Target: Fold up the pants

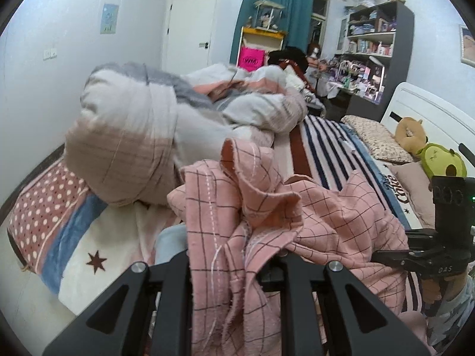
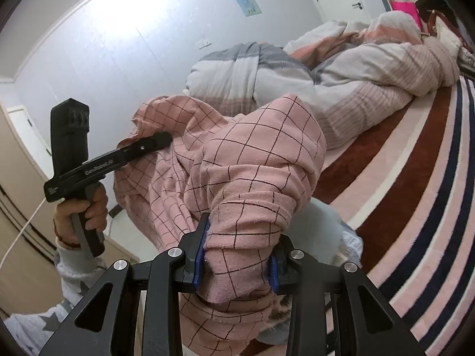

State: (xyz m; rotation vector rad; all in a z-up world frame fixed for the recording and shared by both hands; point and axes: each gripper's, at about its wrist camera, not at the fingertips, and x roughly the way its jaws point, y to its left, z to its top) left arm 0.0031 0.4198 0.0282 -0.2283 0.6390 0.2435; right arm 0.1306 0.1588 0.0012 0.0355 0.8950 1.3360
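The pants [image 1: 267, 216] are pink with a dark grid pattern, held bunched up above the bed. My left gripper [image 1: 234, 267] is shut on a bunched fold of them; it also shows in the right wrist view [image 2: 160, 142], gripping the far edge of the cloth. My right gripper [image 2: 237, 255] is shut on a thick fold of the pants [image 2: 243, 172] between its blue pads [image 2: 199, 255]. The right gripper shows in the left wrist view [image 1: 394, 255] at the right edge of the cloth.
A rolled quilt [image 1: 142, 130] lies along the wall side of the bed. The striped bedspread [image 2: 415, 192] stretches to the right. Pillows and plush toys [image 1: 427, 151] sit by the headboard. Shelves [image 1: 371, 44] and a door [image 1: 190, 29] stand behind.
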